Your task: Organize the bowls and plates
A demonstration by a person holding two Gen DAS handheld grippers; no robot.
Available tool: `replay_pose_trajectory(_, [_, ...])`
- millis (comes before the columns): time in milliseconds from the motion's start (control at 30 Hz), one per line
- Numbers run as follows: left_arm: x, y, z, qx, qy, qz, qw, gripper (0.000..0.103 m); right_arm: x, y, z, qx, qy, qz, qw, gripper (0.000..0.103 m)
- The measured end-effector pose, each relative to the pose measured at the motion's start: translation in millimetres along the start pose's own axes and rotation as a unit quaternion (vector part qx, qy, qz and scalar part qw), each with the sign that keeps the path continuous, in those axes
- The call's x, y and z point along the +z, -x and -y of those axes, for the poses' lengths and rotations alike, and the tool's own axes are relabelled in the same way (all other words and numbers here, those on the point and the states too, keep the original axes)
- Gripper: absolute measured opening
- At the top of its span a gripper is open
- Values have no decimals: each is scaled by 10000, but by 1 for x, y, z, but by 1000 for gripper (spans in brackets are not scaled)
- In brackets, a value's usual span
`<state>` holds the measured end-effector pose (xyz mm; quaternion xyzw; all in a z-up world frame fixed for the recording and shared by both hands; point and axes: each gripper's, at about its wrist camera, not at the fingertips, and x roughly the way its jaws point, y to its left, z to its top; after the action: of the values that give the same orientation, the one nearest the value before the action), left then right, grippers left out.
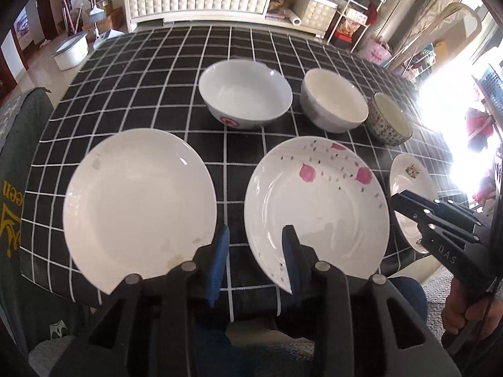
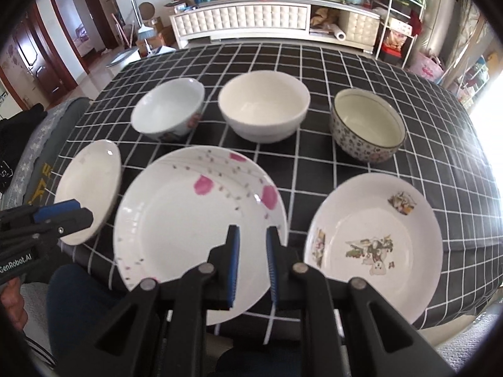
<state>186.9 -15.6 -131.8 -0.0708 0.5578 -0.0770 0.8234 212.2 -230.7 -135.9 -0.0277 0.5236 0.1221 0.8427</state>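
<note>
Three plates lie along the table's near edge: a plain white plate (image 1: 138, 201) (image 2: 89, 188) at left, a pink-flower plate (image 1: 317, 204) (image 2: 191, 220) in the middle, and a plate with printed pictures (image 2: 374, 245) (image 1: 408, 185) at right. Behind them stand a white bowl with a red mark (image 1: 245, 94) (image 2: 168, 113), a plain white bowl (image 1: 333, 100) (image 2: 264, 106) and a speckled bowl (image 1: 389, 119) (image 2: 367, 125). My left gripper (image 1: 254, 235) is open and empty, above the gap between the plain and flower plates. My right gripper (image 2: 253, 235) is open and empty over the flower plate's near right rim.
The table wears a black cloth with a white grid (image 1: 157, 78). A white tufted cabinet (image 2: 251, 19) stands behind the table. A white basin (image 1: 70, 50) sits on the floor at the far left. A chair with grey fabric (image 1: 19, 157) is at the table's left side.
</note>
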Motion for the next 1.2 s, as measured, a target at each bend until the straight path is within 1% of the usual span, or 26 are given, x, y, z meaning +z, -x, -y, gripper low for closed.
replay_pose_trajectory(67, [1, -10, 0, 1, 21, -90, 10000, 32, 2, -6, 6, 4, -71, -40, 10000, 30])
replay_pose_trajectory(133, [3, -19, 1, -11, 26, -180, 9998, 32, 4, -11, 10, -49, -108, -60, 9999, 42])
replay_pose_trajectory(200, [4, -25, 2, -8, -19, -223, 9997, 32, 7, -16, 14, -42, -114, -87, 9999, 49])
replay_pose_trajectory(233, [6, -29, 2, 1, -39, -242, 9997, 32, 9, -19, 14, -48, -112, -95, 9999, 49])
replay_pose_trajectory(333, [9, -36, 1, -52, -46, -266, 9996, 32, 13, -24, 16, 66, -28, -87, 9999, 49])
replay_pose_trajectory(467, [14, -47, 2, -17, -102, -312, 9995, 32, 22, -35, 13, -20, 209, -95, 9997, 49])
replay_pose_trajectory(533, [15, -51, 2, -38, -133, -358, 9993, 32, 26, -39, 12, 44, 289, -105, 9995, 49])
replay_pose_trajectory(633, [13, -58, 5, -70, -194, -440, 9988, 28, 29, -48, 12, 14, 349, -265, 9990, 49])
replay_pose_trajectory(700, [11, -61, 7, -3, -243, -477, 9986, 27, 26, -53, 12, 55, 303, -348, 9989, 49])
replay_pose_trajectory(800, [8, -65, 7, 50, -227, -548, 9982, 21, 20, -57, 13, 14, 251, -435, 9987, 49])
replay_pose_trajectory(900, [3, -70, 5, 51, -168, -679, 9975, 16, 14, -60, 13, 62, 189, -517, 9985, 41])
replay_pose_trajectory(1033, [-4, -70, 7, 84, -191, -653, 9976, 15, 5, -60, 12, 87, 173, -593, 9981, 36])
replay_pose_trajectory(1133, [-4, -72, 7, 44, -163, -633, 9979, 15, 1, -58, 9, -113, 238, -576, 9980, 34])
replay_pose_trajectory(1200, [-4, -72, 6, 3, -128, -624, 9980, 15, 6, -57, 12, -151, 171, -587, 9980, 32])
